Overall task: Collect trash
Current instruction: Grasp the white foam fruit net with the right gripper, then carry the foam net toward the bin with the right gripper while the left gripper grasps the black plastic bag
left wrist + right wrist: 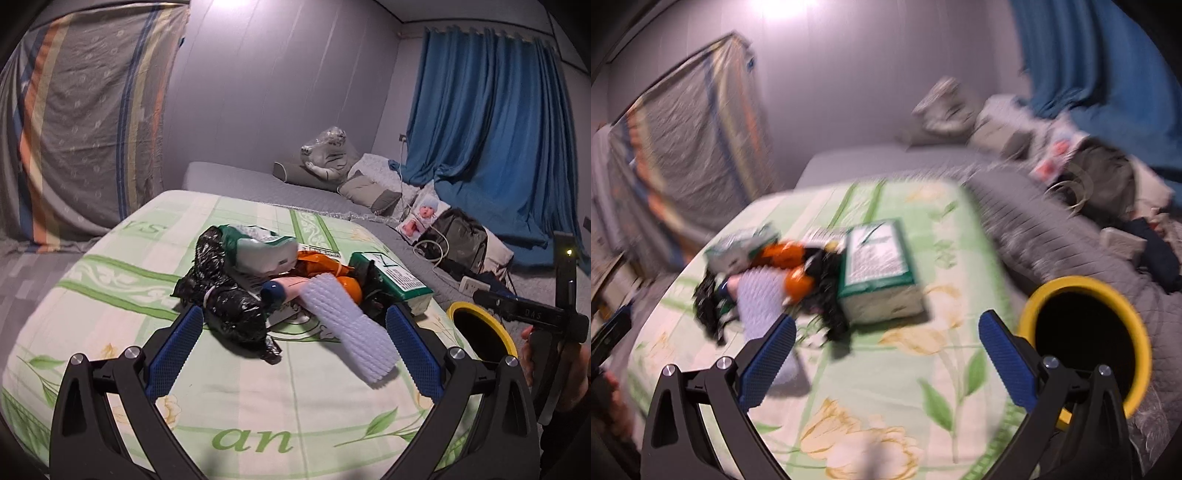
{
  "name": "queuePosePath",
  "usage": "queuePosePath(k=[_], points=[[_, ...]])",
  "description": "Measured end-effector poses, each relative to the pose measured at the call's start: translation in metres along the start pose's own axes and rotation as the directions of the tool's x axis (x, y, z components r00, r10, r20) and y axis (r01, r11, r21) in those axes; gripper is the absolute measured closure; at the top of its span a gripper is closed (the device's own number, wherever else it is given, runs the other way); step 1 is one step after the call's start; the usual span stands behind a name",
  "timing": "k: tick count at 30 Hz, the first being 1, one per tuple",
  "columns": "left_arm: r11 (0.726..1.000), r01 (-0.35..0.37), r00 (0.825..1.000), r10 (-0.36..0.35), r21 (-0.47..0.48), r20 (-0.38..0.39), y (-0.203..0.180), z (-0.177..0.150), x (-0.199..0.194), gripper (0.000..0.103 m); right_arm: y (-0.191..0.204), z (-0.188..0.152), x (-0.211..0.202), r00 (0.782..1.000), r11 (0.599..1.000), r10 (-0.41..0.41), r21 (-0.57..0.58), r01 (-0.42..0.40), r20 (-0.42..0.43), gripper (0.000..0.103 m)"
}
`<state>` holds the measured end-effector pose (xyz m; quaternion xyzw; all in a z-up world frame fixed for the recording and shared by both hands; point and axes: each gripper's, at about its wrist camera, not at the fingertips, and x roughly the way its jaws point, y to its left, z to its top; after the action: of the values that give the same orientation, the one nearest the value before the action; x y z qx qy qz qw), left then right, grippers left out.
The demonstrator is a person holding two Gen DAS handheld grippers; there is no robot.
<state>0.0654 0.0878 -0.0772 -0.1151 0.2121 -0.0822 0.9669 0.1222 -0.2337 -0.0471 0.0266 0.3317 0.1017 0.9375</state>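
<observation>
Just ahead of spread left tongs (294, 334), trash pile (295, 273).

Left tongs (293, 343): jaws spread wide, blue ribbed pads (173, 354) facing each other, nothing clamped between them. Right tongs (886, 354): jaws likewise spread wide, nothing between the pads (1006, 360); this view is motion-blurred. In the left wrist view, the right tongs' black body appears at the right edge, gripped by a hand (532, 354).
</observation>
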Motion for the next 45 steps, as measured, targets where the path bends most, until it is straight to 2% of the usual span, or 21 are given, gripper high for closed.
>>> queuePosePath(k=[2,4,6,8,11,13,15,17,20,22,24,26,28,30,31,33,35,38,40,43,45], points=[[1.000,-0.020,1.000,0.020,0.002,-0.020,0.010,-0.005,0.007,0.008,0.017,-0.002,0.013,0.994,0.993,0.090,-0.067,-0.094,-0.058,0.007],[0.999,-0.041,0.997,0.042,0.019,-0.072,0.018,-0.008,0.018,0.008,0.039,-0.008,0.024,0.978,0.977,0.175,-0.103,-0.187,-0.116,0.007],[0.995,-0.082,0.992,0.087,0.049,-0.091,0.024,-0.008,0.024,0.008,0.057,-0.010,0.034,0.950,0.953,0.264,-0.108,-0.284,-0.167,0.007],[0.995,-0.087,0.992,0.091,0.044,-0.092,0.031,-0.006,0.025,0.008,0.078,-0.011,0.046,0.932,0.936,0.297,-0.132,-0.328,-0.206,0.007],[0.997,-0.075,0.987,0.075,0.002,-0.140,0.043,-0.005,0.028,0.008,0.101,-0.009,0.061,0.923,0.921,0.296,-0.185,-0.344,-0.245,0.007],[0.996,-0.087,0.988,0.088,0.013,-0.127,0.047,-0.007,0.028,0.008,0.111,-0.007,0.078,0.913,0.913,0.294,-0.199,-0.356,-0.284,0.007],[0.993,-0.113,0.986,0.116,0.031,-0.120,0.050,-0.009,0.029,0.008,0.121,-0.007,0.092,0.922,0.920,0.239,-0.233,-0.316,-0.304,0.009],[0.991,-0.128,0.983,0.131,0.038,-0.126,0.055,-0.011,0.031,0.008,0.124,-0.009,0.105,0.917,0.922,0.219,-0.237,-0.306,-0.335,0.009],[0.996,-0.089,0.991,0.088,-0.010,-0.097,0.063,-0.013,0.027,0.008,0.122,-0.013,0.129,0.909,0.930,0.183,-0.234,-0.284,-0.375,0.012],[0.995,-0.069,0.993,0.063,-0.066,-0.097,0.068,-0.013,0.026,0.008,0.121,-0.013,0.141,0.900,0.935,0.184,-0.210,-0.284,-0.396,0.020],[0.994,-0.076,0.989,0.065,-0.083,-0.131,0.071,-0.011,0.029,0.008,0.117,-0.013,0.148,0.896,0.944,0.183,-0.182,-0.275,-0.404,0.028],[0.993,-0.103,0.986,0.094,-0.064,-0.137,0.068,-0.010,0.029,0.008,0.111,-0.014,0.154,0.888,0.949,0.182,-0.159,-0.271,-0.421,0.041],[0.990,-0.137,0.981,0.133,-0.014,-0.143,0.063,-0.008,0.030,0.008,0.108,-0.017,0.160,0.878,0.951,0.181,-0.148,-0.271,-0.443,0.058],[0.981,-0.171,0.974,0.182,0.090,-0.137,0.051,-0.007,0.031,0.008,0.102,-0.017,0.162,0.879,0.956,0.181,-0.133,-0.263,-0.440,0.072],[0.977,-0.164,0.973,0.183,0.139,-0.139,0.046,-0.008,0.031,0.008,0.099,-0.018,0.160,0.879,0.957,0.191,-0.117,-0.266,-0.437,0.077],[0.974,-0.139,0.978,0.163,0.176,-0.130,0.040,-0.009,0.028,0.008,0.089,-0.015,0.156,0.872,0.956,0.234,-0.062,-0.287,-0.430,0.078],[0.980,-0.089,0.986,0.111,0.178,-0.120,0.033,-0.006,0.023,0.008,0.078,-0.011,0.146,0.867,0.948,0.287,-0.010,-0.318,-0.407,0.078],[0.983,-0.055,0.987,0.081,0.176,-0.142,0.022,-0.001,0.027,0.008,0.055,-0.008,0.116,0.858,0.921,0.383,0.074,-0.382,-0.341,0.078],[0.978,-0.030,0.984,0.065,0.207,-0.165,0.010,0.001,0.035,0.008,0.037,-0.007,0.092,0.868,0.911,0.412,0.103,-0.399,-0.278,0.078],[0.961,-0.002,0.984,0.051,0.277,-0.171,-0.017,0.002,0.048,0.008,0.000,-0.008,0.053,0.902,0.915,0.400,0.131,-0.382,-0.164,0.078],[0.952,0.082,0.983,-0.028,0.294,-0.182,-0.035,0.004,0.057,0.008,-0.027,-0.014,0.028,0.920,0.919,0.380,0.149,-0.364,-0.100,0.078]])
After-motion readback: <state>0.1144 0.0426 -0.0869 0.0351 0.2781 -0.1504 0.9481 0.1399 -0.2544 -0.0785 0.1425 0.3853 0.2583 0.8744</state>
